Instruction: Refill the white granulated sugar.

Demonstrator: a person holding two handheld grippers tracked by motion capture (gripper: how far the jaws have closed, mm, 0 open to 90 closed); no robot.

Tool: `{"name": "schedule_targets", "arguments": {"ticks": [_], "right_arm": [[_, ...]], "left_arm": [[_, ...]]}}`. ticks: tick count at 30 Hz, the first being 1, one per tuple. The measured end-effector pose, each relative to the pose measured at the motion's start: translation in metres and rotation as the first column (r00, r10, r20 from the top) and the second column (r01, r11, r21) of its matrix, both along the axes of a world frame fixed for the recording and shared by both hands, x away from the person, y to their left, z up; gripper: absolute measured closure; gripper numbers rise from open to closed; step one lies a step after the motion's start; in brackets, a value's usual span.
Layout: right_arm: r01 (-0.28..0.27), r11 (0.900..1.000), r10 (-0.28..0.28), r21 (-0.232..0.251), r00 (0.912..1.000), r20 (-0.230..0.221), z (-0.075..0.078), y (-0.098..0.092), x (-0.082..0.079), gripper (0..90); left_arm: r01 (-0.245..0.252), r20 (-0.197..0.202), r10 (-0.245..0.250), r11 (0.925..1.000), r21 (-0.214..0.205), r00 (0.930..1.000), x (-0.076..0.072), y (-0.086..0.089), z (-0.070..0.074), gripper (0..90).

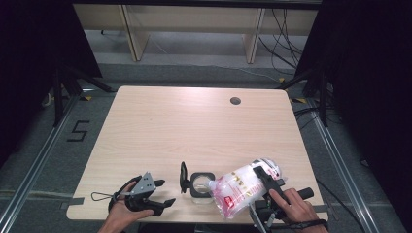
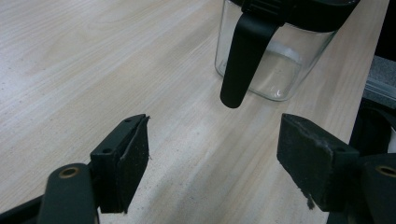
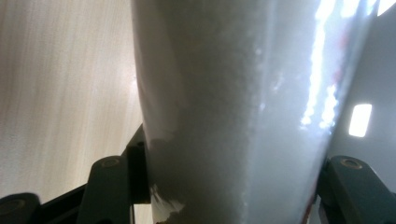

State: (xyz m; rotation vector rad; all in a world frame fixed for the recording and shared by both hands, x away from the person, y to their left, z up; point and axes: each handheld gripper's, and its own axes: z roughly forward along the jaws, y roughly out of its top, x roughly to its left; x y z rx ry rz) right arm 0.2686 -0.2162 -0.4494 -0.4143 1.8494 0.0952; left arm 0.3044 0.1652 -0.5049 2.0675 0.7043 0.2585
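Observation:
A clear square glass jar (image 1: 200,185) with a black rim stands near the table's front edge, its black lid (image 1: 183,177) flipped open to the left. My right gripper (image 1: 263,181) is shut on a plastic refill pouch (image 1: 240,189) of white granules with red print. The pouch is tilted, its spout at the jar's mouth. In the right gripper view the pouch (image 3: 229,116) sits between both jaws of the right gripper (image 3: 233,186). My left gripper (image 1: 165,192) rests open on the table left of the jar. The left gripper (image 2: 212,158) holds nothing, and the jar (image 2: 285,65) with its hanging lid clasp (image 2: 243,56) stands ahead of it.
The light wooden table (image 1: 194,126) has a round cable hole (image 1: 235,101) at the back right. Dark curtains and stand legs flank both sides, and wooden furniture legs stand behind. The jar and pouch sit close to the front edge.

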Motion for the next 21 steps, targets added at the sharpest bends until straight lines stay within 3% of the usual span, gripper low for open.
{"name": "schedule_targets", "arguments": {"ticks": [3,5,7,8,9,10,11,15,21], "right_arm": [[0.034,0.9994,-0.034,0.01,0.9993,-0.013,-0.001,-0.001,-0.0019,42.2],[0.024,0.9985,-0.024,-0.05,0.9997,0.009,0.0049,0.0012,-0.002,42.2],[0.014,0.9992,-0.014,-0.038,0.9998,0.013,0.0047,0.0003,-0.0014,42.2],[0.03,0.9994,-0.03,-0.017,0.9995,0.012,0.0038,-0.0002,-0.0022,42.3],[0.005,0.9991,-0.003,-0.042,0.9996,0.026,0.0061,0.0009,-0.0007,42.3],[0.036,0.9992,-0.036,-0.015,0.9993,0.012,0.004,-0.0001,-0.0019,42.3],[0.001,0.9991,0.001,-0.042,0.9994,0.035,0.0066,0.001,0.0003,42.3],[0.049,0.998,-0.049,-0.041,0.9986,0.019,0.0043,0.0002,-0.002,42.3],[0.044,0.9978,-0.043,-0.05,0.9988,0.022,0.0071,0.0017,-0.0002,42.4]], "left_arm": [[-0.004,0.001,0.004,1.0,0.005,1.0,0.0008,0.0005,0.0002,24.3],[-0.005,0.001,0.005,1.0,0.004,1.0,0.0006,0.0004,-0.0002,24.3],[-0.004,0.008,0.004,0.9998,0.019,1.0,0.0015,0.0015,0.0,24.3],[-0.009,0.002,0.009,1.0,-0.004,1.0,0.001,0.0003,-0.0003,24.3],[-0.008,0.003,0.008,1.0,-0.003,1.0,0.001,0.0004,-0.0002,24.3],[-0.006,0.006,0.006,1.0,-0.001,1.0,0.0009,0.0006,-0.0002,24.3],[-0.004,0.01,0.004,1.0,0.001,0.9999,0.0011,0.0009,-0.0002,24.3],[-0.005,0.009,0.005,1.0,-0.001,0.9999,0.001,0.0008,-0.0001,24.1],[-0.016,0.004,0.016,0.9998,-0.008,0.9999,0.0007,0.0004,-0.0008,23.8]]}}
